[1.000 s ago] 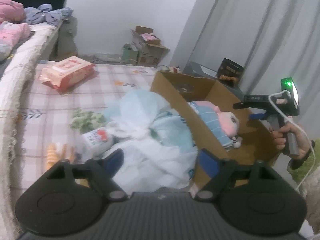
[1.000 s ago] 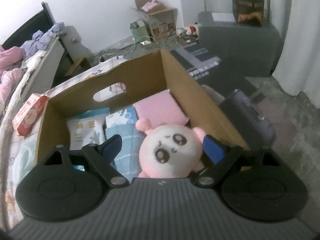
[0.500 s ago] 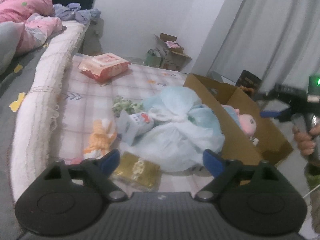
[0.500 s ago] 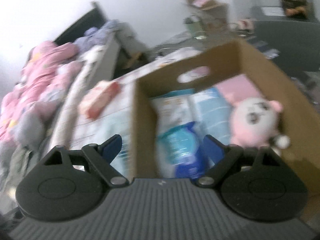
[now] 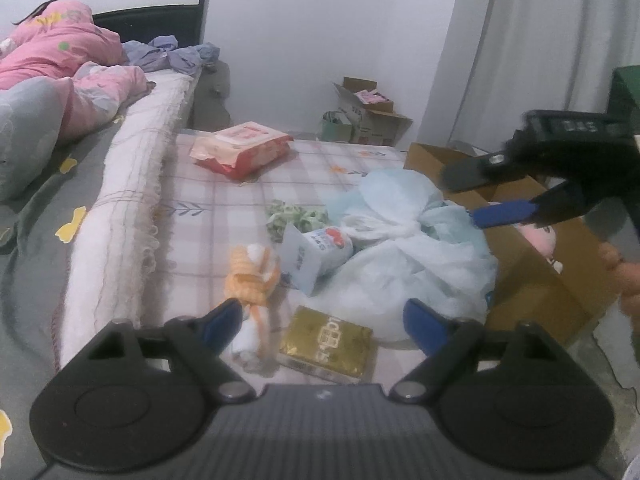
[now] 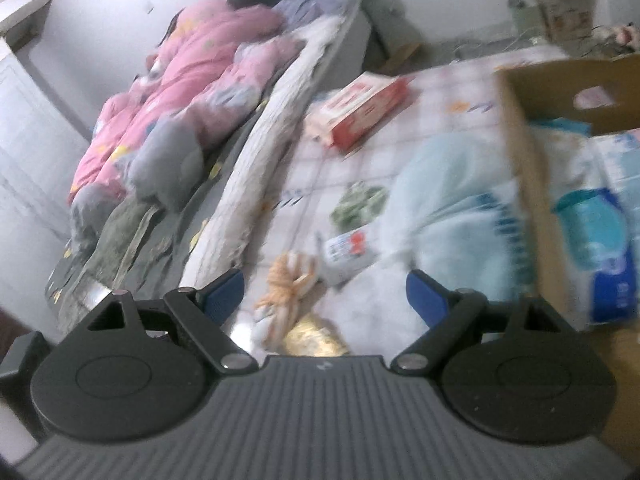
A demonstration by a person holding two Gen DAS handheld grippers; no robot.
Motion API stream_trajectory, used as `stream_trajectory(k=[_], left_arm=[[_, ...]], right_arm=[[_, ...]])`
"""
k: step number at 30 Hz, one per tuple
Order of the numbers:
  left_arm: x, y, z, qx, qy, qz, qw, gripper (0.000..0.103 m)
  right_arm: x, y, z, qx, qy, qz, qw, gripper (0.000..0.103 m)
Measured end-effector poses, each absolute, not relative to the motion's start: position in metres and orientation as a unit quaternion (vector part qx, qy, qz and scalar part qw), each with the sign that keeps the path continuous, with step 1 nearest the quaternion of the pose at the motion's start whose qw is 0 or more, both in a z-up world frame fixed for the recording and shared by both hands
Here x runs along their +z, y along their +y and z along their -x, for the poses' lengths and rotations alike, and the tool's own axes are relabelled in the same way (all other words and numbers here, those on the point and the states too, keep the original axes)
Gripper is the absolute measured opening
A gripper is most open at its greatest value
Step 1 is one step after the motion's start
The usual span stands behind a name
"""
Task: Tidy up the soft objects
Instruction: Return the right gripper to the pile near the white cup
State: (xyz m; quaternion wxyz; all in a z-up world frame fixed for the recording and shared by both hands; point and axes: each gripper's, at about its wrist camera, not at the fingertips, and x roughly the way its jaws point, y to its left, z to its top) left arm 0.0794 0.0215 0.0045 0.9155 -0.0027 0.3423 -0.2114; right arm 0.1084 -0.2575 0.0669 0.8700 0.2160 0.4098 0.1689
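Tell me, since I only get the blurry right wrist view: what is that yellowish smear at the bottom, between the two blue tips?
Observer: A flat gold foil packet with printed lettering. It lies on the checked bedcover beside a knotted orange-and-white cloth.
Visitor: Does the brown cardboard box hold anything besides those blue-and-white packs?
Observer: Yes, a pink plush toy peeks over its wall, partly hidden behind the right tool.
Visitor: Where is that tool, seen from outside?
Observer: It hangs open and empty by the box's rim, its tips over the pale blue plastic bag.
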Motion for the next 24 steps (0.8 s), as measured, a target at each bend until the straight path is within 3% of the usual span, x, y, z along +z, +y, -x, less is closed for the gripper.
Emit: stream_trajectory(k=[3, 5, 9, 15, 24], left_arm=[[0.002, 0.019, -0.085, -0.206, 0.338, -0.005, 0.918, 0.086], [-0.001, 0.017, -0.090, -0.206, 0.338, -0.007, 0.918, 0.079], [-0.012, 0.017, -0.100, -0.203, 0.358, -0.001, 0.911, 0.068], [-0.025, 0.026, -0.106, -0.196, 0.379, 0.006, 0.905, 0.065], [-0.029, 0.033, -0.119, -0.194, 0.391, 0.012, 0.900, 0.059]], right_arm=[[0.061, -0.241, -0.123, 0.175, 0.422, -0.209, 0.864, 0.086], [0.057, -0.231, -0.134, 0.177, 0.431, -0.199, 0.862, 0.080], [0.045, -0.209, -0.162, 0.182, 0.455, -0.160, 0.857, 0.062], [0.021, -0.183, -0.206, 0.178, 0.486, -0.110, 0.848, 0.036], [-0.003, -0.153, -0.254, 0.178, 0.499, -0.039, 0.847, 0.021]])
